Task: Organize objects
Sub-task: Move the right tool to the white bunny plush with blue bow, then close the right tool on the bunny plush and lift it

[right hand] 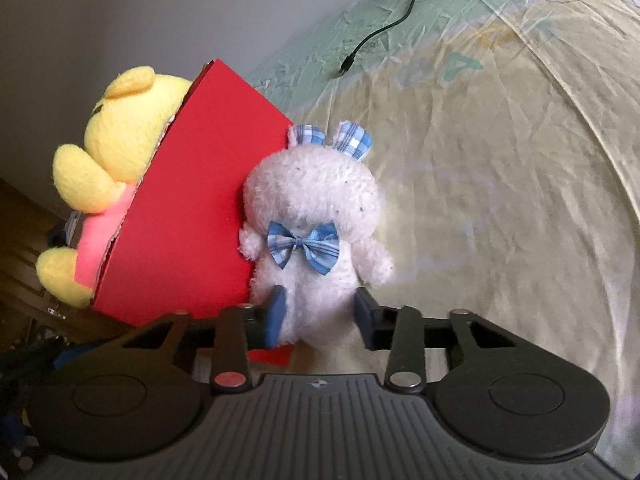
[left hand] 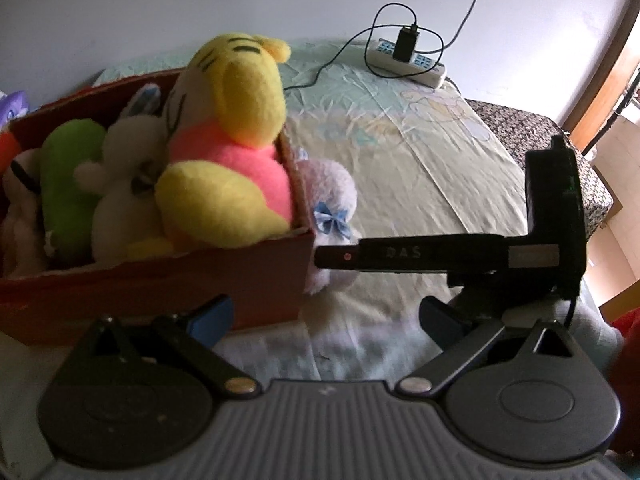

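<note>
The right gripper [right hand: 318, 314] is closing its blue-padded fingers on the lower body of the fluffy white plush rabbit with the blue checked bow [right hand: 316, 208]. This rabbit is lying on the pale yellow-green bed sheet [right hand: 500, 160], touching the outer wall of the red cardboard box [right hand: 192, 200]. The left gripper [left hand: 326, 318] is hovering with jaws wide apart and empty, near the box where the yellow plush bear in a pink shirt [left hand: 232, 140] is sitting.

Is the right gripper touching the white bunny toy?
Touching. The right wrist view shows the right gripper with both blue pads pressed into the white bunny toy's lower body.
</note>
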### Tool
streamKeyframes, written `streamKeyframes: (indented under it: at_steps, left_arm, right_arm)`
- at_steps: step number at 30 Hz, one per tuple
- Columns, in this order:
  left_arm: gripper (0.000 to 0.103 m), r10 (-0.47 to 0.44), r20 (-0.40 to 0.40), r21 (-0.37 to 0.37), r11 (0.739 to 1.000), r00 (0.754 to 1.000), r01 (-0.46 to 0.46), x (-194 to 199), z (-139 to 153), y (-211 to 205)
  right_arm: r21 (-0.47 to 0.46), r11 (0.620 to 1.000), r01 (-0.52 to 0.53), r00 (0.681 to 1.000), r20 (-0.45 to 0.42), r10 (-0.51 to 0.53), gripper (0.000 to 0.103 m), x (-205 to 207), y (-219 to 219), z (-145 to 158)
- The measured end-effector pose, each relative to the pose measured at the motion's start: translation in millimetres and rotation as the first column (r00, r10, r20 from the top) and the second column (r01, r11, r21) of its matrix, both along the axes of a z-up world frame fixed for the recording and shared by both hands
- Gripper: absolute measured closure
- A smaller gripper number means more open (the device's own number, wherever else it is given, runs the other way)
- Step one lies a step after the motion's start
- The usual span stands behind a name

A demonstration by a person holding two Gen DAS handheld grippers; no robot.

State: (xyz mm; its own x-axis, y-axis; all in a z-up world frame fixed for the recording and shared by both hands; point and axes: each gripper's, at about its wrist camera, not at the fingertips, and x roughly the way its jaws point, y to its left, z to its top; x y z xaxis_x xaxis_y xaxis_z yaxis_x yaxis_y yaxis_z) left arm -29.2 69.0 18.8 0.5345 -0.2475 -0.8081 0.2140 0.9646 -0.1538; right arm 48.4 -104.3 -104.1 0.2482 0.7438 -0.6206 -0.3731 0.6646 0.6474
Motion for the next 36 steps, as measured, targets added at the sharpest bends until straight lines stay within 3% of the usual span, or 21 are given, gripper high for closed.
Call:
streamKeyframes:
  at_steps: [2,12,18,22,27,29,34,36]
  left_arm:
    - [0.004,-0.016,-0.002,-0.005,1.000,1.000,0.016,0.7,-1.1,-3.1]
    - [0.004,-0.117,-0.025,-0.019,0.993,0.993,0.116,1.2,-8.7,-27.9]
    - [0.004,-0.179,-0.044,-0.021,0.984,0.983,0.178,-0.9,-16.4,-47.4]
    - [0.004,-0.211,-0.058,-0.022,0.977,0.976,0.210,-1.9,-21.2,-57.6]
    - [0.004,-0.218,-0.067,-0.021,0.976,0.974,0.217,2.9,-25.6,-68.0]
    - [0.004,-0.211,-0.075,-0.020,0.978,0.975,0.210,6.3,-29.7,-71.0]
    - [0.004,-0.173,-0.130,-0.020,0.985,0.976,0.172,19.0,-46.9,-73.5]
    - [0.006,-0.161,-0.145,-0.014,0.987,0.976,0.160,22.9,-51.9,-71.9]
  right_arm:
    - [-0.003,1.000,-0.002,1.000,0.001,0.002,0.076,-1.1,-7.0,2.1]
    - [-0.044,0.999,-0.032,0.997,0.062,0.035,0.078,-20.1,-48.7,17.8]
    - [-0.045,0.999,-0.018,1.000,0.014,0.019,0.077,-28.7,-84.3,20.4]
    - [-0.024,1.000,-0.014,1.000,-0.008,0.014,0.072,-29.3,-98.4,21.8]
    - [0.084,0.995,0.053,0.999,-0.019,-0.051,0.069,-19.9,-109.1,27.0]
    - [0.090,0.993,0.072,0.997,-0.024,-0.071,0.057,-12.1,-105.6,24.5]
    - [0.098,0.995,0.029,0.998,-0.050,-0.024,0.055,-1.9,-84.1,14.1]
    - [0.099,0.995,0.003,0.998,-0.056,0.002,0.048,-0.5,-74.3,10.1]
